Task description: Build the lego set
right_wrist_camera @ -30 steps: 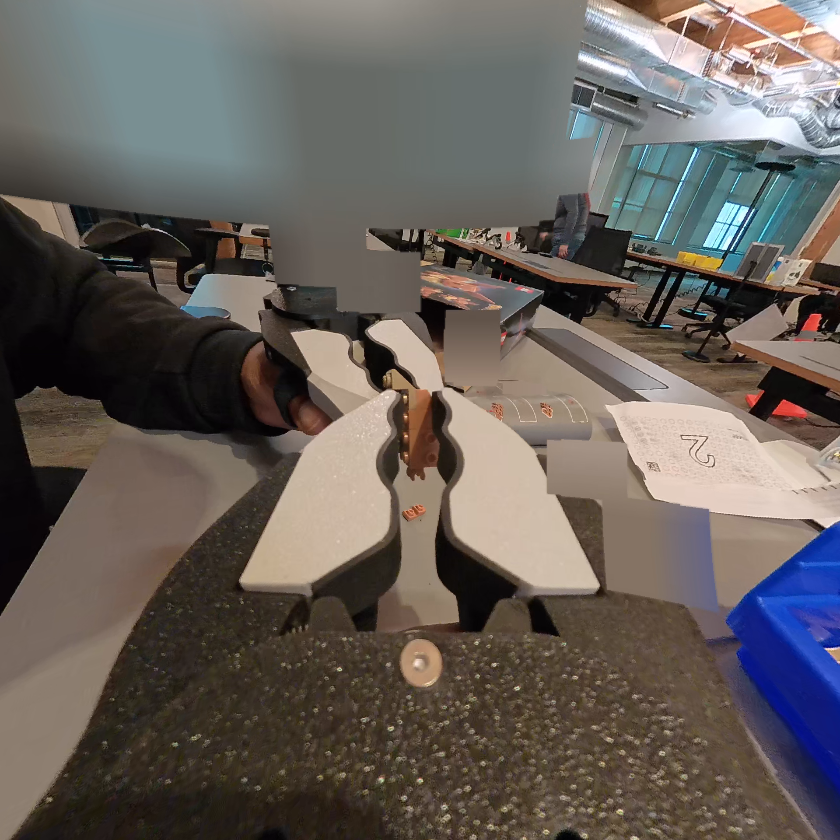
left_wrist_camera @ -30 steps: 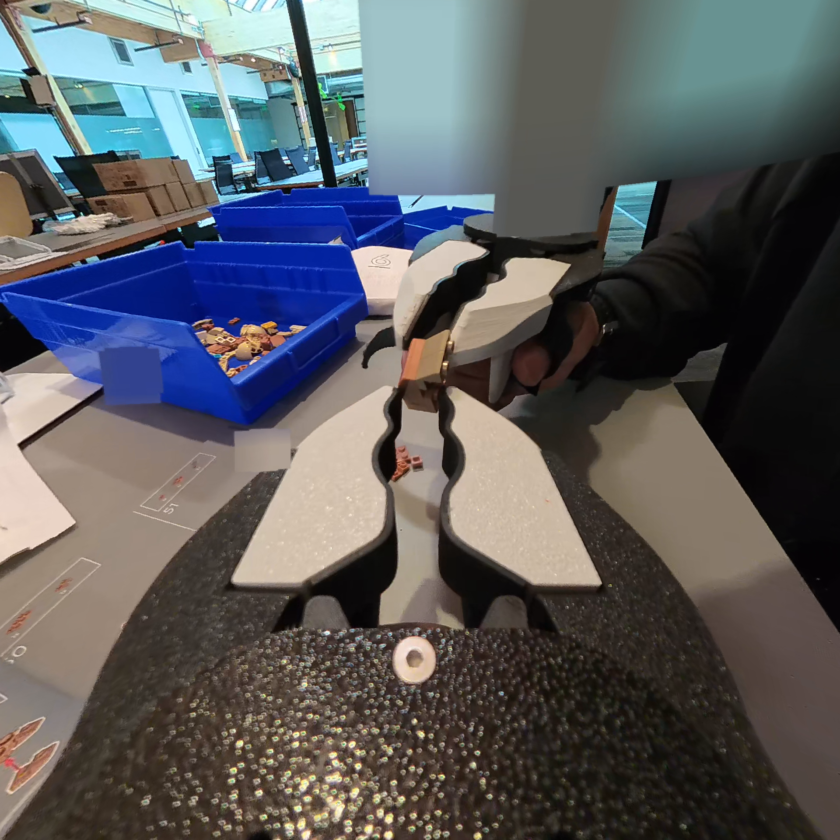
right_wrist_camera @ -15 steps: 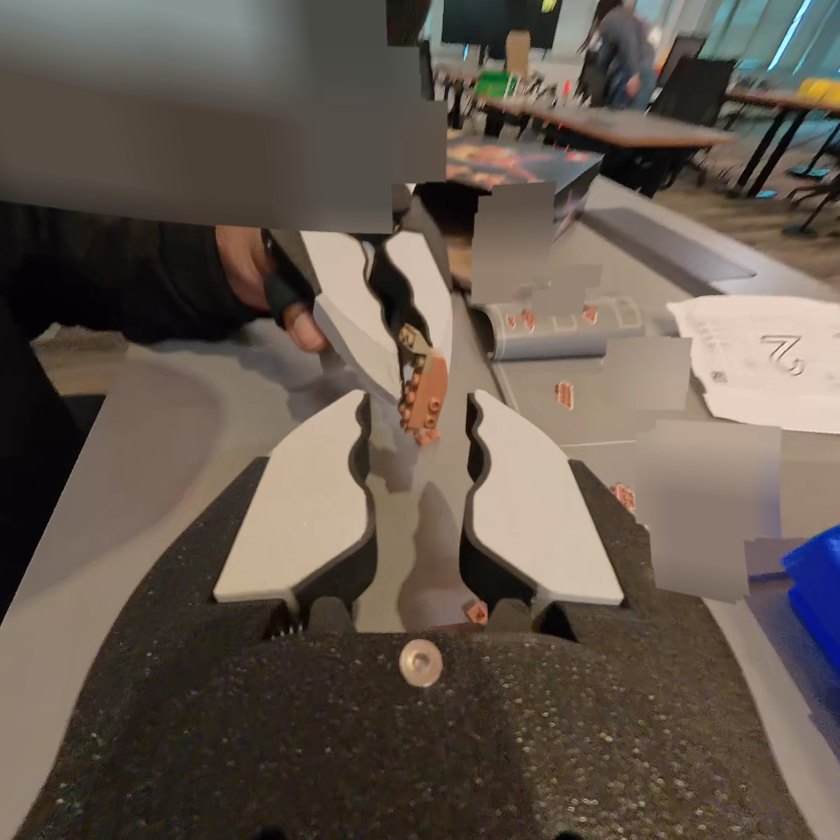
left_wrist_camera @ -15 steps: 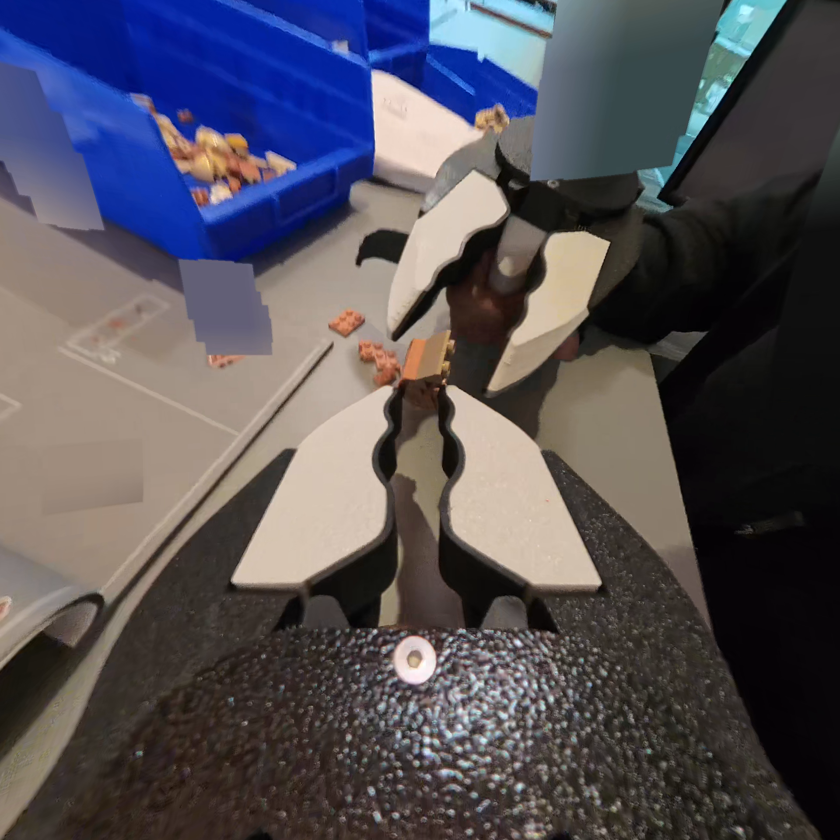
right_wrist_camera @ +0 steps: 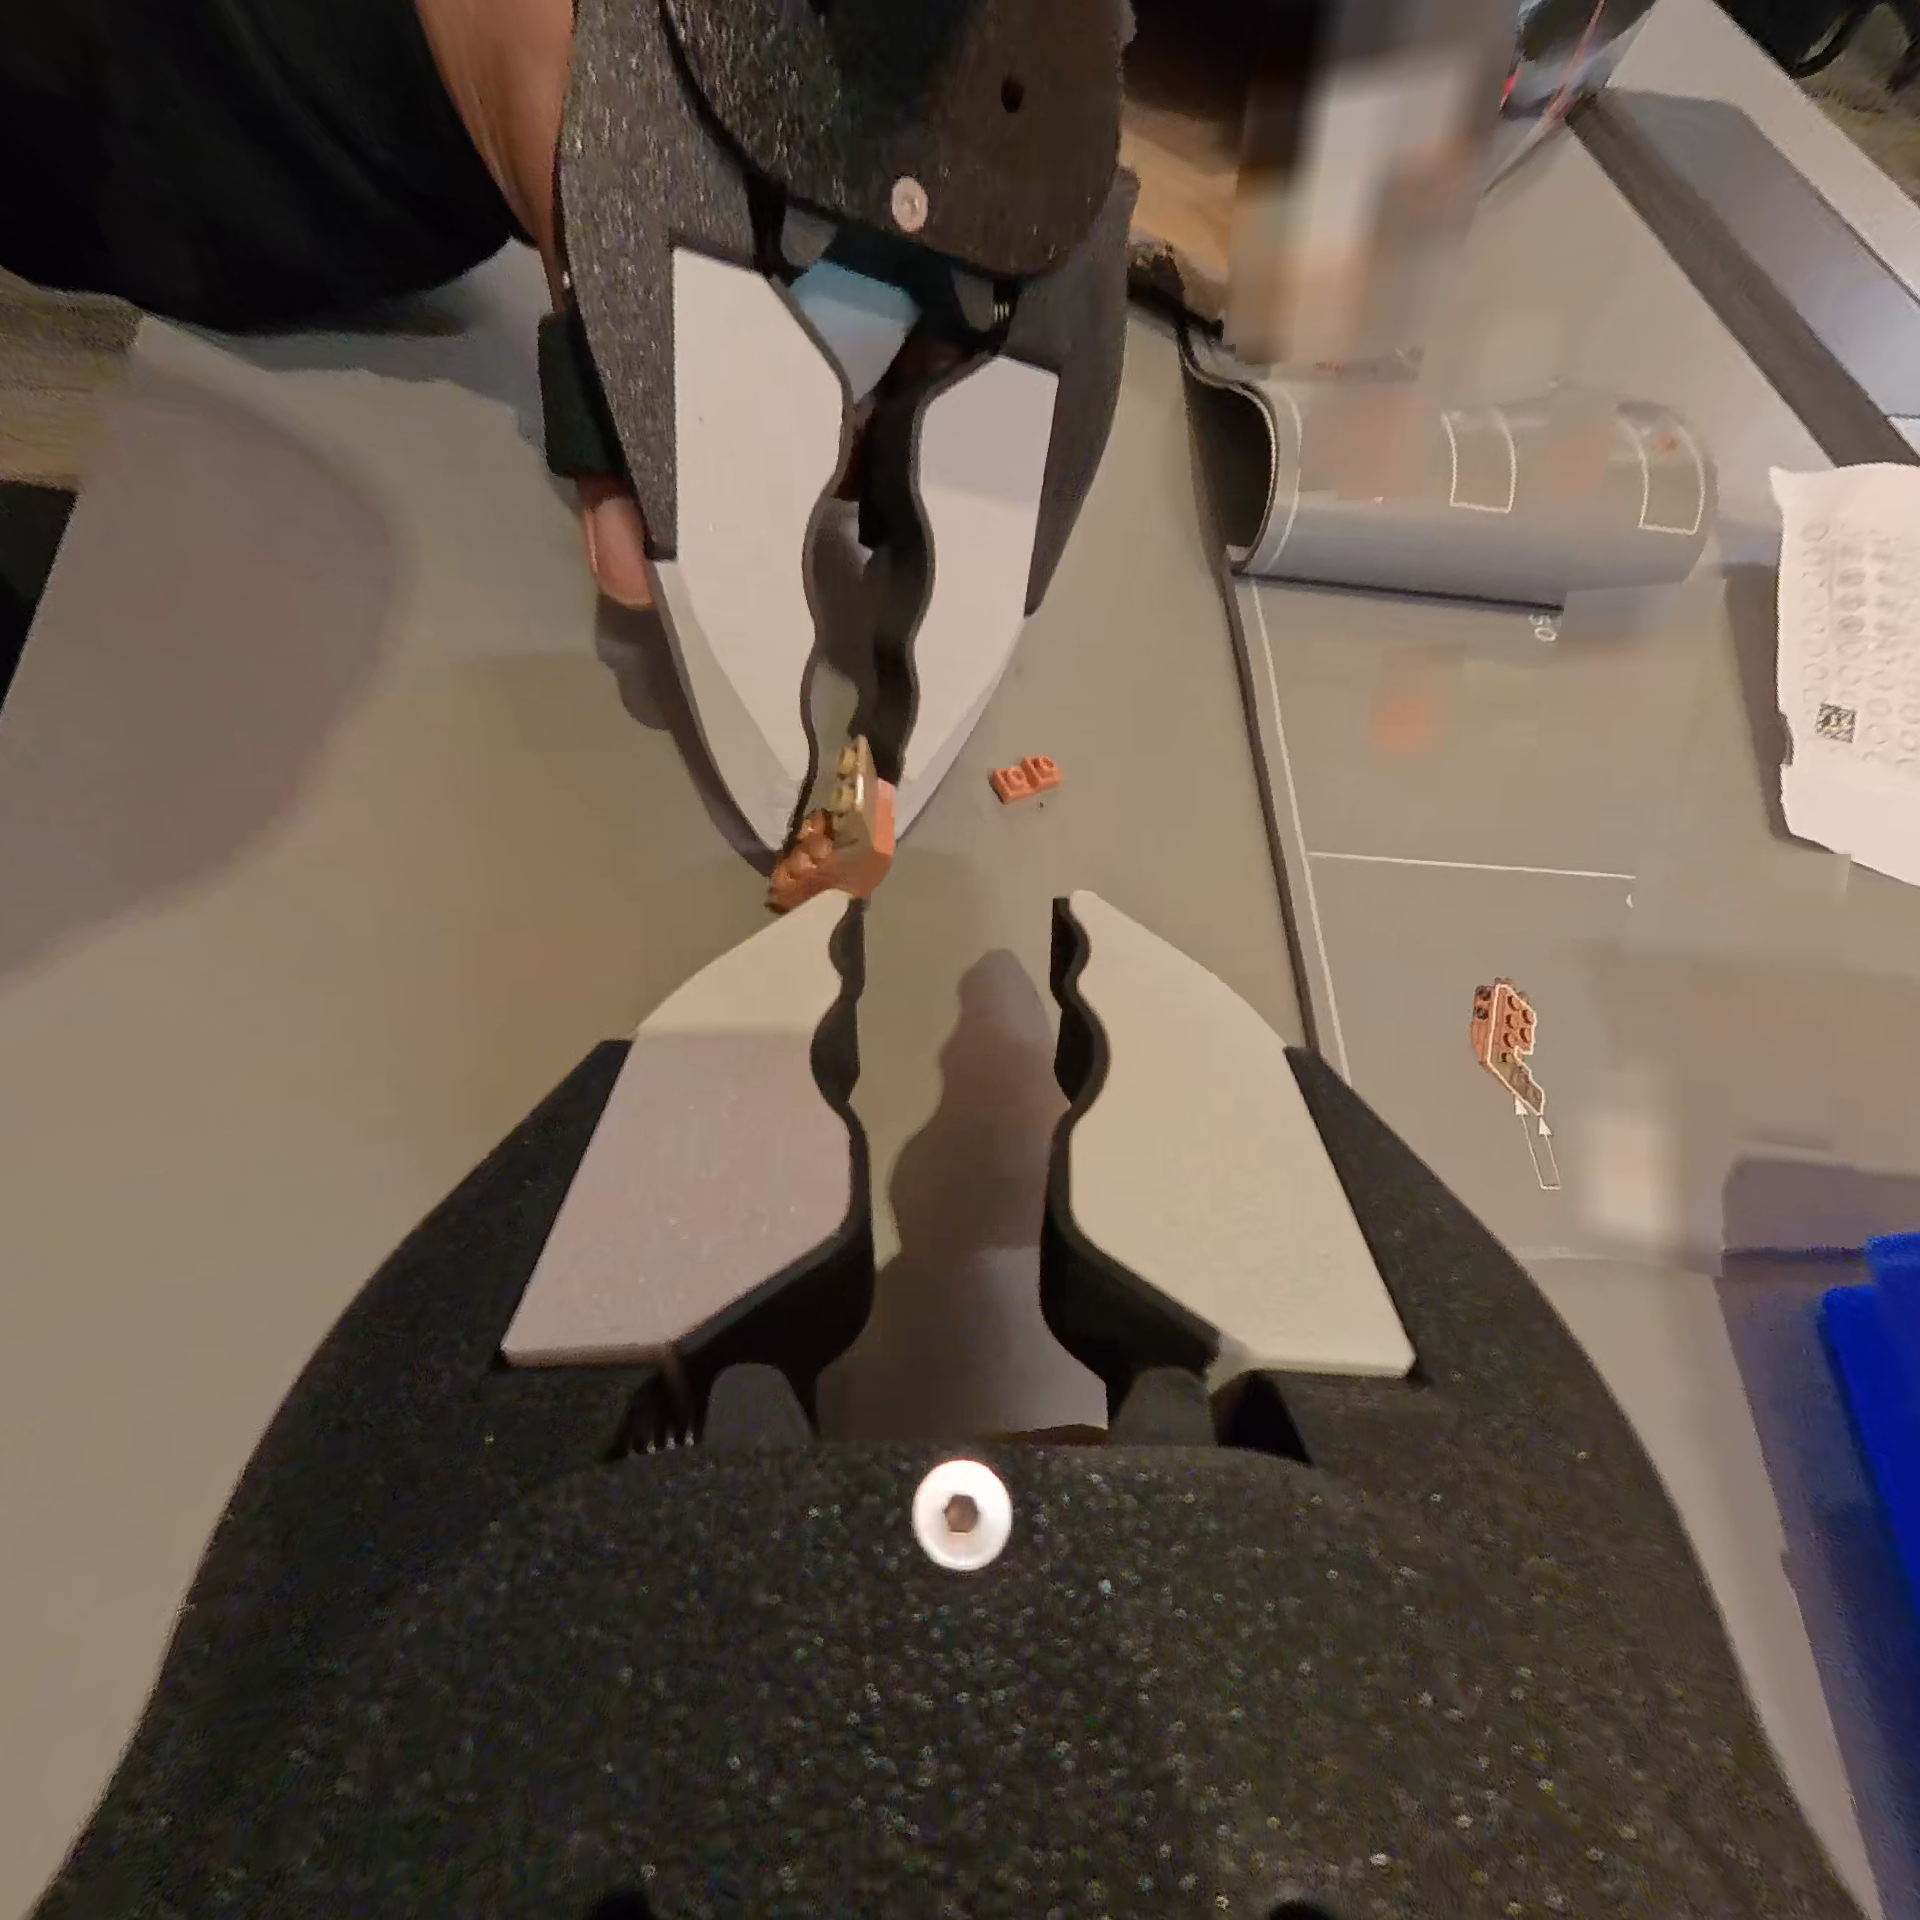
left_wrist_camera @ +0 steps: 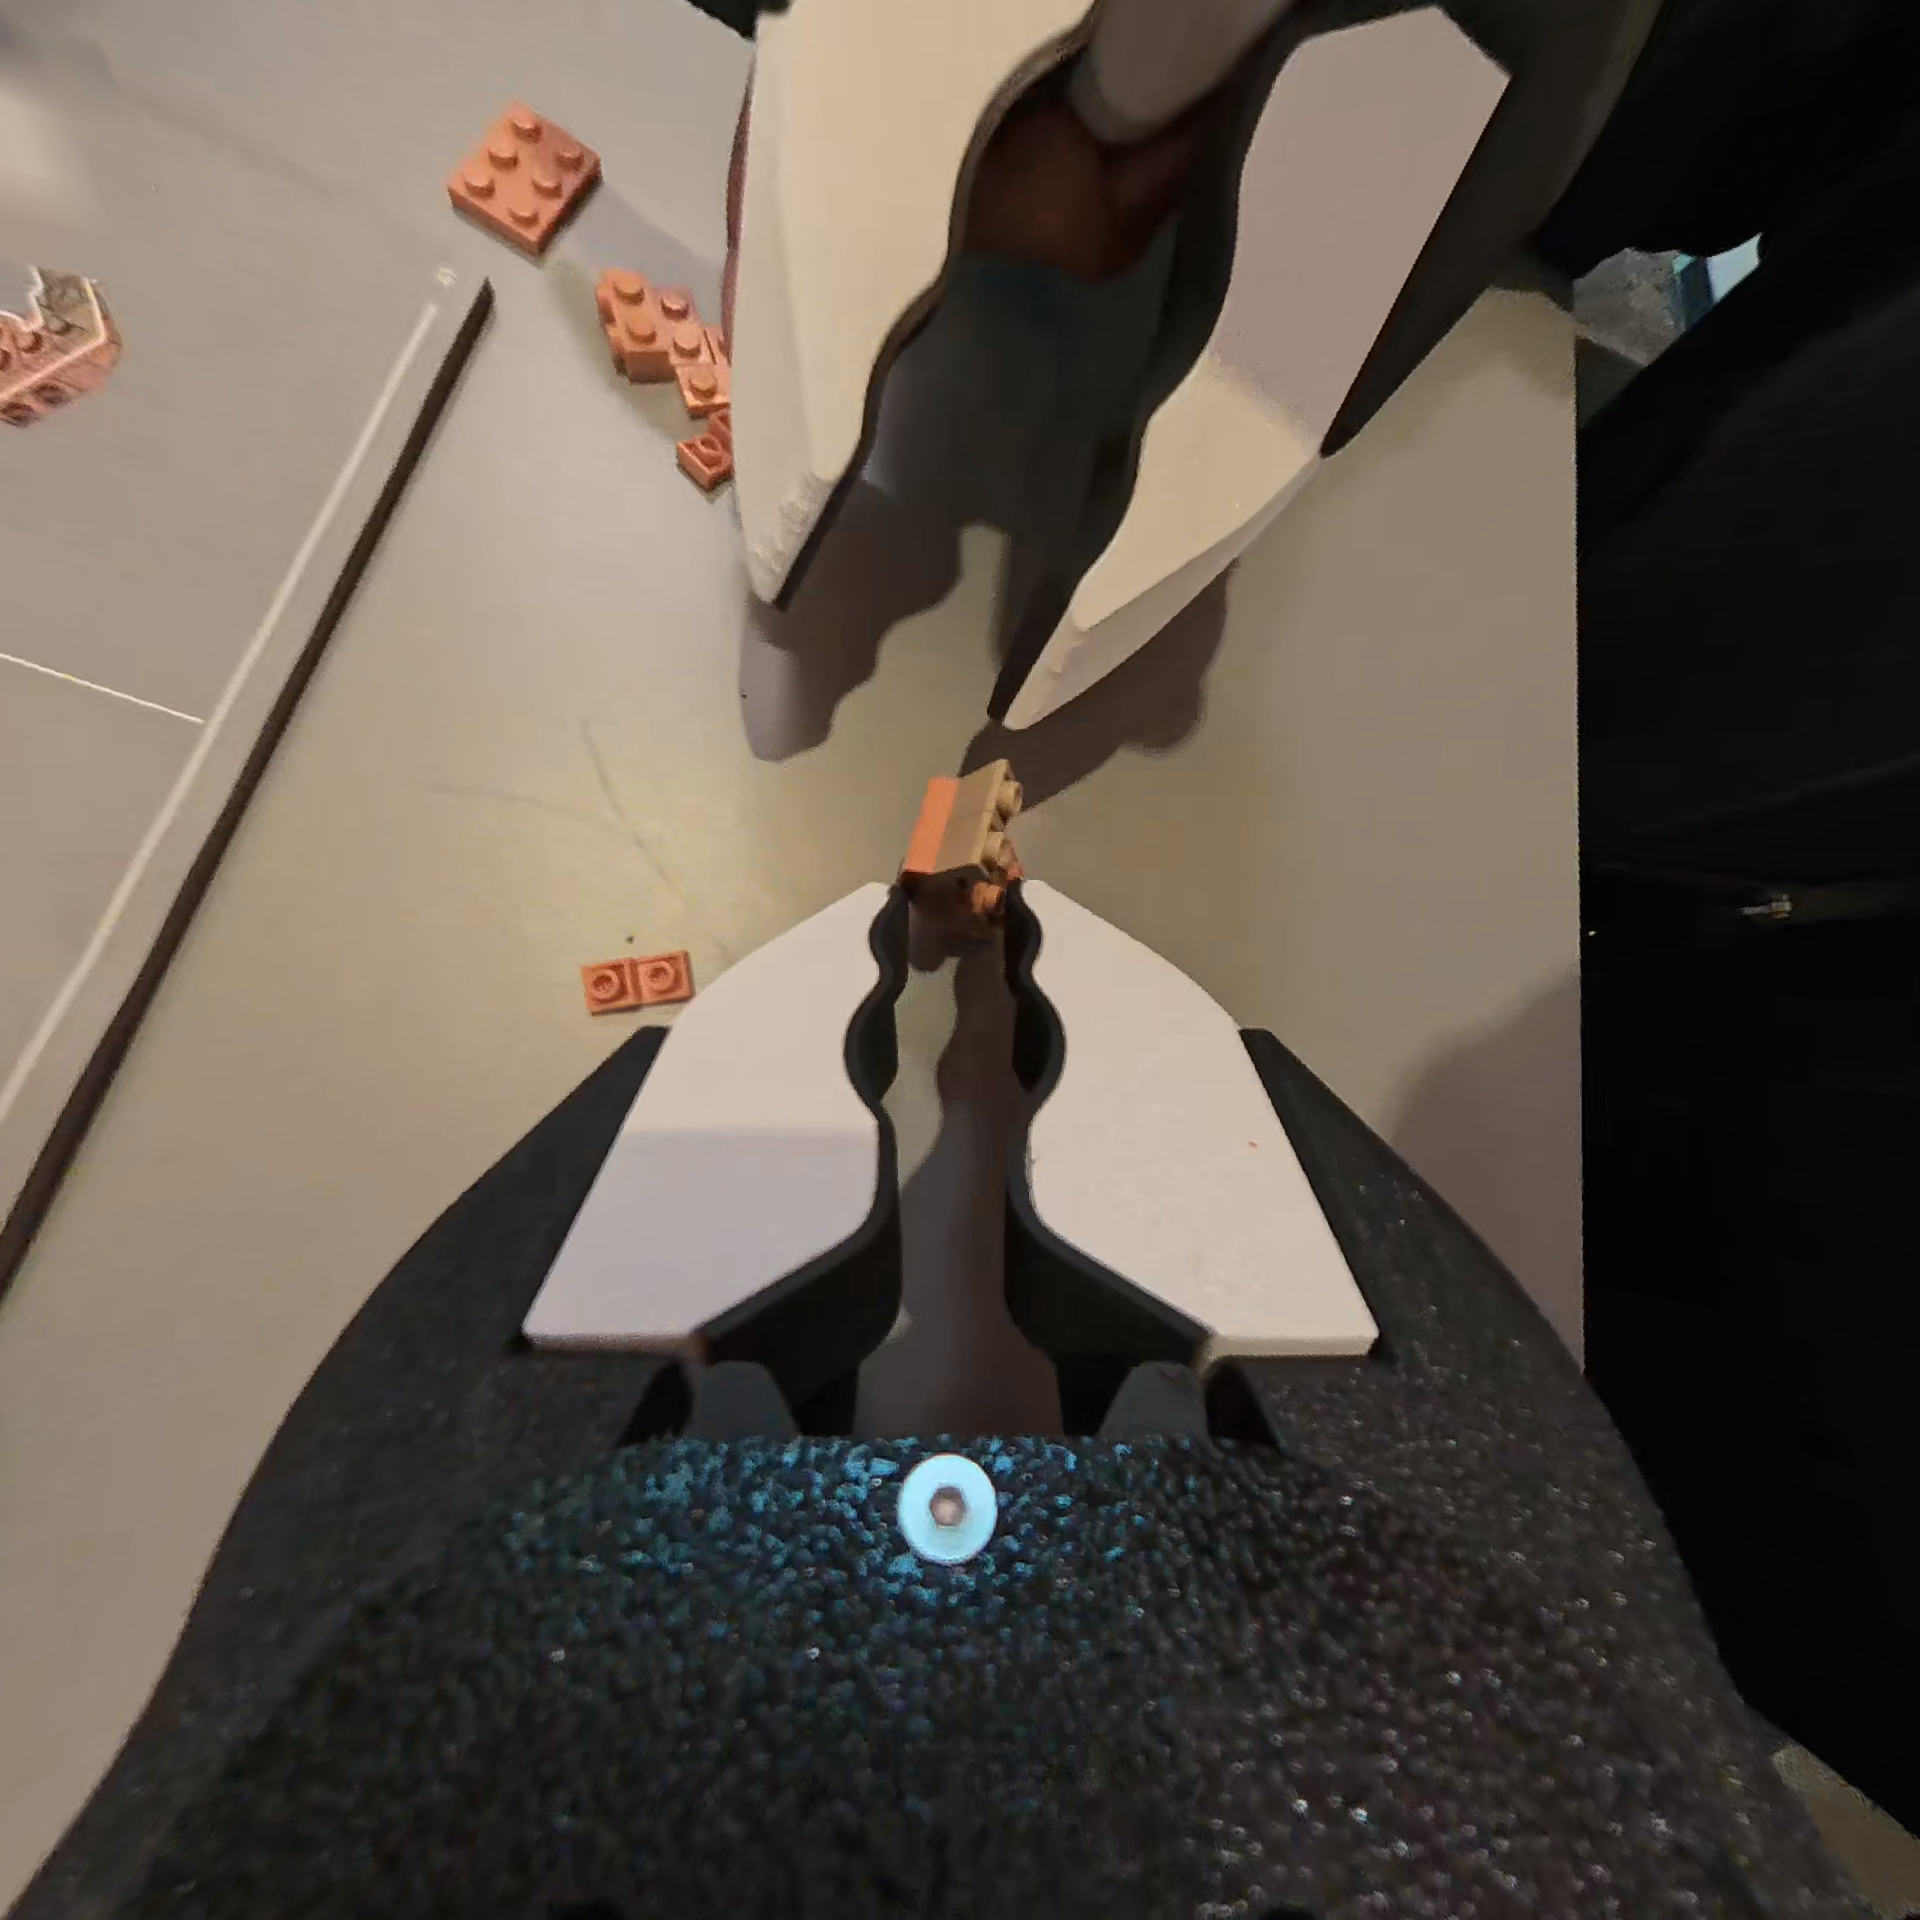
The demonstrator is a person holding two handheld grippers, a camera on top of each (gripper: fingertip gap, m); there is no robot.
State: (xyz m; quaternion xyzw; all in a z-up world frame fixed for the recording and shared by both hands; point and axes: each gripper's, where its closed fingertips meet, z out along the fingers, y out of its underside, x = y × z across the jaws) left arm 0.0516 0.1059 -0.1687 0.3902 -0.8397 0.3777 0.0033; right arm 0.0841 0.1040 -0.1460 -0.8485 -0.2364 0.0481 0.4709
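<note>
Two tools work over one grey surface (left_wrist_camera: 436,831), which fills almost everything in both views; little of the room beyond shows, apart from dark clothing at the edges. A darker grey mat (right_wrist_camera: 1558,727) with thin white printed lines covers part of the surface, its raised edge running just past the loose bricks; one end of it curls into a roll (right_wrist_camera: 1455,499). A white printed sheet (right_wrist_camera: 1849,665) lies on the mat's far side, and the corner of a blue bin (right_wrist_camera: 1870,1351) sits beyond the mat, its contents out of view.

Taking the mat edge as landmark: a flat orange square plate (left_wrist_camera: 525,177) and a cluster of small orange bricks (left_wrist_camera: 665,332) lie just off it, and a small orange two-stud plate (left_wrist_camera: 636,979) lies farther out on the bare surface.

Left tool (left_wrist_camera: 956,899) is narrowed onto a small orange-and-tan brick assembly (left_wrist_camera: 961,831), both tips pressing its lower end. Right tool (right_wrist_camera: 956,914) stands wide with nothing between its tips, its left tip just beside the assembly.
</note>
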